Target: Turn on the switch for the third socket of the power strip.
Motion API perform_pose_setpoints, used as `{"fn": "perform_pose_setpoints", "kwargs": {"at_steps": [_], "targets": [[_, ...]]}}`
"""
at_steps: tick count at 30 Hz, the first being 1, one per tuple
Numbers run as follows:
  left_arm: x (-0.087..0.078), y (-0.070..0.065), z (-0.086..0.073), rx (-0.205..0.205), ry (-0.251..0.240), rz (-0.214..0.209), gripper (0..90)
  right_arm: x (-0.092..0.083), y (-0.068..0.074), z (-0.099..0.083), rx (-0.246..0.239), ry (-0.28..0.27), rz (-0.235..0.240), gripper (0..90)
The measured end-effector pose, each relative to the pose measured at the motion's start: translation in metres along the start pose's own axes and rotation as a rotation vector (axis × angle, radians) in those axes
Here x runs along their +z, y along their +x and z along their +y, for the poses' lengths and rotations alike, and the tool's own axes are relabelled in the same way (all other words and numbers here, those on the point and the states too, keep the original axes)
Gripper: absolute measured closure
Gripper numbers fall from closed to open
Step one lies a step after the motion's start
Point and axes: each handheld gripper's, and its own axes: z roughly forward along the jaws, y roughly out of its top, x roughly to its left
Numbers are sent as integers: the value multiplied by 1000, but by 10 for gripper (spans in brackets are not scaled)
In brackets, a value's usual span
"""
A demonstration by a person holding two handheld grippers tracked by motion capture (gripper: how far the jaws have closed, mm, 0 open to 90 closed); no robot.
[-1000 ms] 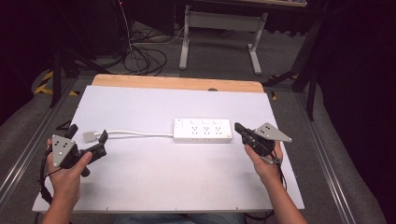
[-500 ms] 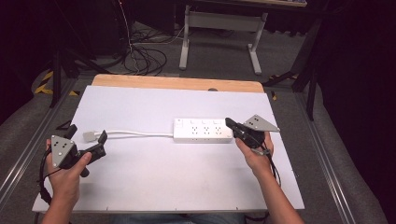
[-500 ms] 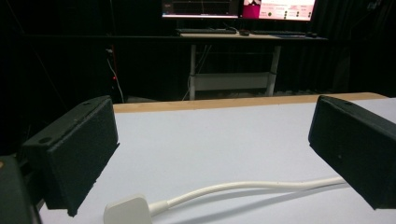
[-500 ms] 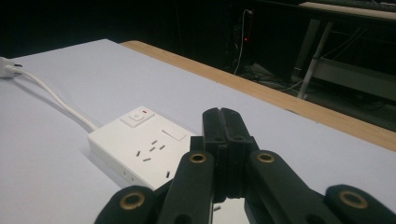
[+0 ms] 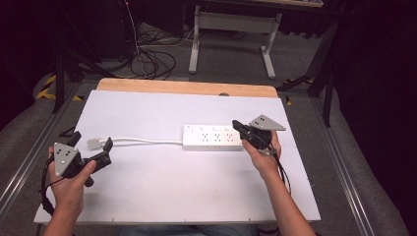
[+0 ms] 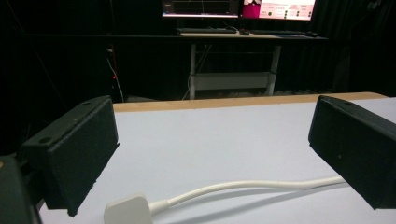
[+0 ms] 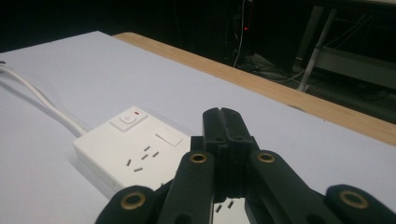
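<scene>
A white power strip [image 5: 211, 137] lies flat in the middle of the white table [image 5: 162, 196]. Its white cable [image 5: 142, 141] runs left to a white plug [image 5: 93, 143]. My left gripper [image 5: 91, 142] stands open around that plug, a jaw on each side and neither touching. In the left gripper view, the plug [image 6: 128, 210] and cable [image 6: 252, 185] lie low between the wide-apart jaws of the left gripper [image 6: 215, 144]. My right gripper [image 5: 239, 128] is shut and empty, its tip over the strip's right end. The right gripper view has the right gripper [image 7: 221, 114] above the strip [image 7: 135, 149], whose switch [image 7: 128, 119] is at the far end.
A wooden strip [image 5: 187, 87] borders the table's far edge. Beyond it, on the floor, lie tangled cables [image 5: 147, 59] and the legs of a white desk frame [image 5: 231, 24]. Monitors [image 6: 238, 8] glow in the dark background.
My right gripper has slid left across the table, from beside the power strip to over its right end, jaws still shut. The left gripper and the plug have not moved.
</scene>
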Motion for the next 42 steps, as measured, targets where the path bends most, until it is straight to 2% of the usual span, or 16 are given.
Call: {"fn": "perform_pose_setpoints", "kwargs": {"at_steps": [16,21,42], "targets": [[0,-1,0,4,4,-3,22,7,-5,-1,8,42,5,900],[1,0,-1,4,6,-3,22,14,-4,-1,-12,71,13,900],[0,0,-1,12,5,-5,24,26,-9,1,-22,127,13,900]]}}
